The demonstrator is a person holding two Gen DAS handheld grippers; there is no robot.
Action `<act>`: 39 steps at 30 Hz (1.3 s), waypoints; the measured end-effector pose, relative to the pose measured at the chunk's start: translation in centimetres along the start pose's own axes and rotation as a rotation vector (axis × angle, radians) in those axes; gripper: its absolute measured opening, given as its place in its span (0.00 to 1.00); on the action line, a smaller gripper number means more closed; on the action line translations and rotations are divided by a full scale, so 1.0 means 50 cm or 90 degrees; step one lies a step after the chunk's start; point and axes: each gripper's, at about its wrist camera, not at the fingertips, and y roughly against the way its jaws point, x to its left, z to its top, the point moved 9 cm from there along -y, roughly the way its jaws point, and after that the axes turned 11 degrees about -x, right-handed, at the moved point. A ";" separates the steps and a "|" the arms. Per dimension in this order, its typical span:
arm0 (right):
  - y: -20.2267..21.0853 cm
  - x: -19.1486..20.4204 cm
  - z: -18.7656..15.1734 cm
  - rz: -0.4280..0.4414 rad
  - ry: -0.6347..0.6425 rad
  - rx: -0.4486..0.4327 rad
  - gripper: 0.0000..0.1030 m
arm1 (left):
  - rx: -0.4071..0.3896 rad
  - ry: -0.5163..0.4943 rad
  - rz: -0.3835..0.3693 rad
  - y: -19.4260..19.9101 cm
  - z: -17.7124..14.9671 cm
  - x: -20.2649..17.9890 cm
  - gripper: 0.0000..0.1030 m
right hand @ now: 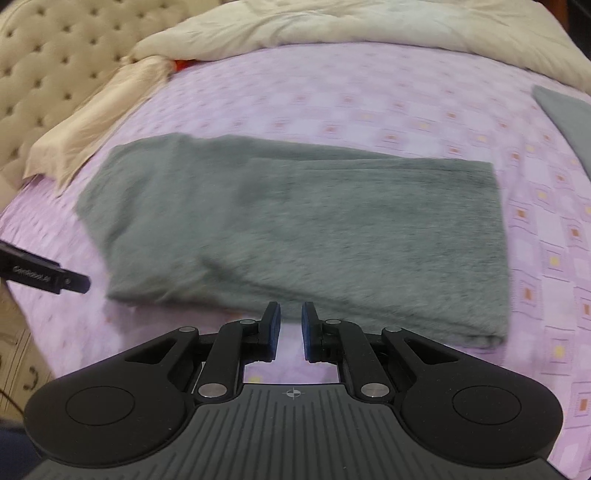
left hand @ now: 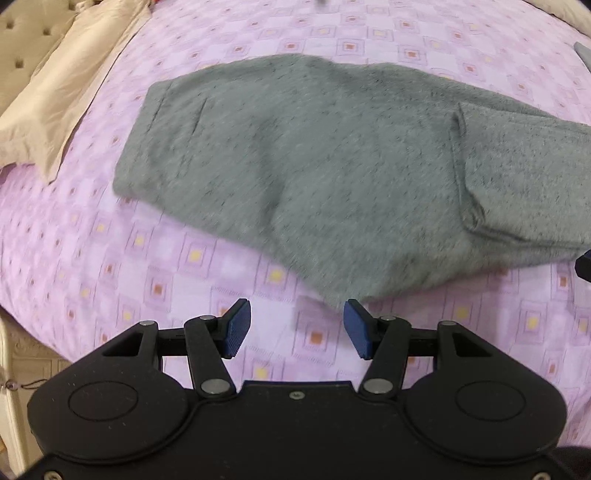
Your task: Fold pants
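Grey fleece pants [left hand: 314, 166] lie folded into a wide band across the pink patterned bedsheet [left hand: 110, 258]. One end is doubled over at the right [left hand: 524, 173]. My left gripper [left hand: 296, 308] hovers over the sheet just short of the pants' near edge, open, with nothing between its blue pads. In the right wrist view the same pants [right hand: 314, 221] form a rough rectangle. My right gripper [right hand: 291, 306] sits at their near edge, its jaws a narrow gap apart and empty. A black part of the left gripper [right hand: 44, 275] shows at the left.
A beige pillowcase [left hand: 62, 99] and a cream duvet [right hand: 369, 29] lie along the far side of the bed. The tufted headboard [right hand: 48, 74] is at the left. Another grey cloth [right hand: 569, 118] lies at the right edge, and something red [right hand: 183, 63] peeks from under the duvet.
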 end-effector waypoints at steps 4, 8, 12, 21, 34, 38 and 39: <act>0.005 0.027 0.003 0.012 0.001 -0.010 0.11 | 0.000 0.014 0.002 -0.004 -0.012 0.020 0.59; -0.003 0.058 0.003 0.015 0.008 -0.009 0.10 | -0.004 0.033 0.001 -0.016 -0.009 0.044 0.59; -0.024 0.103 0.009 0.010 0.016 0.000 0.11 | -0.024 0.045 -0.008 -0.026 0.006 0.084 0.59; -0.111 0.212 0.043 -0.032 -0.024 0.024 0.10 | -0.065 0.027 -0.023 -0.086 0.083 0.226 0.59; -0.169 0.314 0.088 -0.097 -0.083 0.028 0.10 | -0.092 0.025 -0.099 -0.262 0.223 0.405 0.65; -0.176 0.326 0.084 -0.118 -0.097 0.044 0.11 | -0.057 0.021 -0.149 -0.325 0.211 0.411 0.73; -0.179 0.328 0.081 -0.121 -0.099 0.050 0.11 | -0.057 0.029 -0.156 -0.333 0.210 0.416 0.82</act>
